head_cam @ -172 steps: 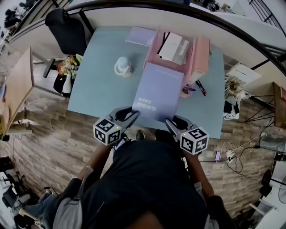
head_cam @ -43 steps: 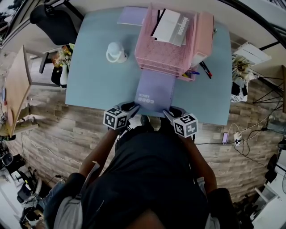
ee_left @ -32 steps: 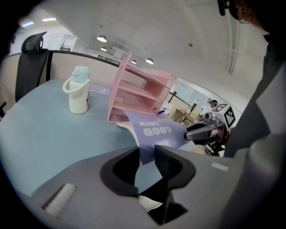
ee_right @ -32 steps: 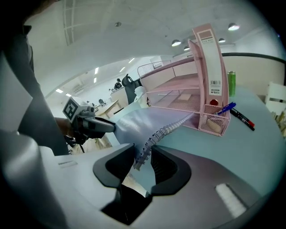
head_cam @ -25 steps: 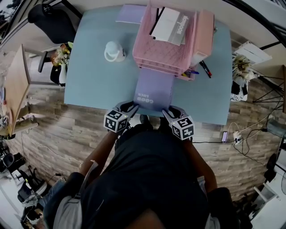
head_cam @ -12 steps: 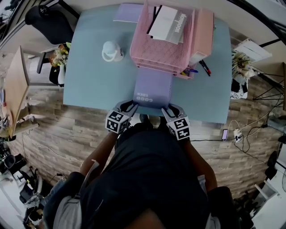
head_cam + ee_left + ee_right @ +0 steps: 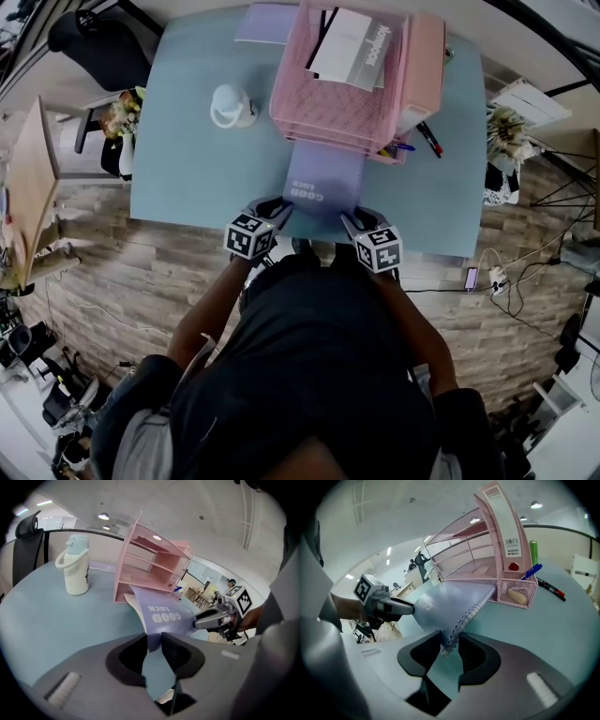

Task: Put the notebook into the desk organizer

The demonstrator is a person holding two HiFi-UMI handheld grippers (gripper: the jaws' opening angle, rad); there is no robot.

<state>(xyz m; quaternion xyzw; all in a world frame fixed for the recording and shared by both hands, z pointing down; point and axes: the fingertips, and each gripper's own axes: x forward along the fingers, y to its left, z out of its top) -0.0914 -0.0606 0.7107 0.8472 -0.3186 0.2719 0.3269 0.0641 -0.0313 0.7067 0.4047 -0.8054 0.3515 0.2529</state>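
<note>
Both near corners of lilac spiral-bound notebook (image 7: 323, 183) pinched: left hand-held gripper (image 7: 278, 208) clamped on plain corner, right hand-held gripper (image 7: 350, 218) clamped on wire-spine corner. Notebook far end inside lowest tier of pink wire-mesh desk organizer (image 7: 337, 98); near end juts toward near edge of pale blue worktop (image 7: 187, 178), held off surface. White handled jug (image 7: 230, 105) stands apart, toward worktop's left edge.

Left gripper (image 7: 153, 641) pinching purple notebook (image 7: 165, 616) corner, far end at pink desk organizer (image 7: 150, 559)

An office: blue desk (image 7: 187, 164), swivel chair (image 7: 86, 39) (black), pink desk organizer (image 7: 333, 108); ceiling lights (image 7: 103, 516) overhead.
</note>
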